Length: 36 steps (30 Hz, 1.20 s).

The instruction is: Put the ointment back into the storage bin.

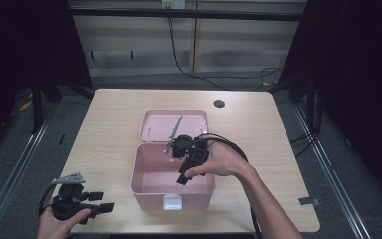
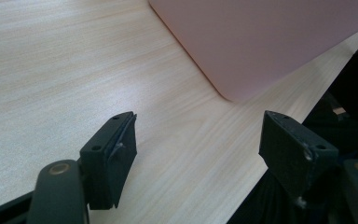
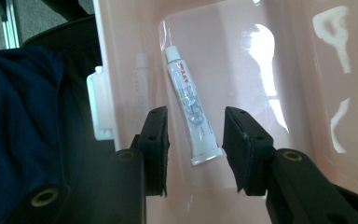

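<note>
A light wooden table (image 1: pixel 104 124) (with a round cable hole (image 1: pixel 219 103)) carries an open pink box (image 1: pixel 144 186).

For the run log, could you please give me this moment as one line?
right tongs: open, astride white tube in pink box | left tongs: open, over table | lid: open

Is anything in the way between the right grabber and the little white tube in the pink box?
Nothing visible is. The right gripper is open inside the pink box, whose lid is flipped back. The white tube lies flat on the box floor, its crimped end between the jaws.
</note>
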Tool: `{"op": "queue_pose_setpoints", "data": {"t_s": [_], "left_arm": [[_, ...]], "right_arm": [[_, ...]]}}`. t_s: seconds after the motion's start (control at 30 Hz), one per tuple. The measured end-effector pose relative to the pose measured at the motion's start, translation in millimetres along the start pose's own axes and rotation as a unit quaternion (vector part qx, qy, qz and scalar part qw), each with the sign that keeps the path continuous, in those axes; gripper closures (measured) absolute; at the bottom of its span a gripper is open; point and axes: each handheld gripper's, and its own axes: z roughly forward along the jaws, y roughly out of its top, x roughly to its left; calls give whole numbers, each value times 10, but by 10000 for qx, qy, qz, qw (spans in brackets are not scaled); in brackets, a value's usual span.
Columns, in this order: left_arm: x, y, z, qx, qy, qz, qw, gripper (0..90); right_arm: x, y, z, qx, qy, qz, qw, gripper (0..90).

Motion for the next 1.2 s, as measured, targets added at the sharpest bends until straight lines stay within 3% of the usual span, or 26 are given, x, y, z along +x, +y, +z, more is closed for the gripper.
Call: {"op": "queue_pose_setpoints", "data": {"t_s": [0.5, 0.6, 0.83, 1.2], "left_arm": [[-7, 0, 5, 5, 16, 0, 10000, 272], [-6, -1, 4, 8, 19, 4, 10000, 272], [-10, 0, 10, 8, 26, -1, 10000, 272], [-9, -2, 14, 15, 20, -14, 10000, 273]], "right_arm": [[115, -236, -245, -489, -335, 171, 9981, 592], [118, -293, -274, -584, -452, 144, 9972, 585], [148, -469, -397, -812, -610, 335, 9943, 574], [166, -691, -569, -680, -689, 428, 9944, 557]]}}
